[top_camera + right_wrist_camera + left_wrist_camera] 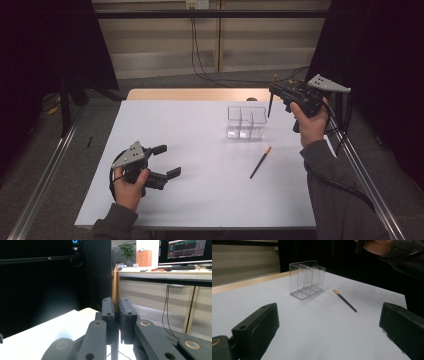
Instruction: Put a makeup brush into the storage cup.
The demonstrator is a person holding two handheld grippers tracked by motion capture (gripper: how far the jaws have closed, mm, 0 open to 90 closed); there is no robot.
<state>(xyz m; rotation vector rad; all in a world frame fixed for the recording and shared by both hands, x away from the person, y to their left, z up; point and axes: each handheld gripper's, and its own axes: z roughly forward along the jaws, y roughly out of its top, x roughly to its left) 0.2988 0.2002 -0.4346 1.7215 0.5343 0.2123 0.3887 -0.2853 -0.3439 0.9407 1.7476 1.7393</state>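
A clear plastic divided container [246, 122] stands on the white table top [200, 200], right of centre. A dark thin brush [260, 162] with an orange end lies flat in front of it. My right gripper [274, 90] is raised above the container's right side, shut on a second brush [270, 105] that hangs upright, handle down. In the right gripper view the jaws [116, 307] pinch that brush [115, 282], its copper tip pointing up. My left gripper [169, 160] rests low at the front left, open and holding nothing. Its view looks past wide-apart jaws [328, 312] at the container [307, 280] and the loose brush [345, 301].
The white top covers a wooden table whose far edge [195, 94] shows behind it. Metal rails [45, 175] run along both sides on the floor. Cables [210, 75] trail behind the table. Dark curtains hang at left and right.
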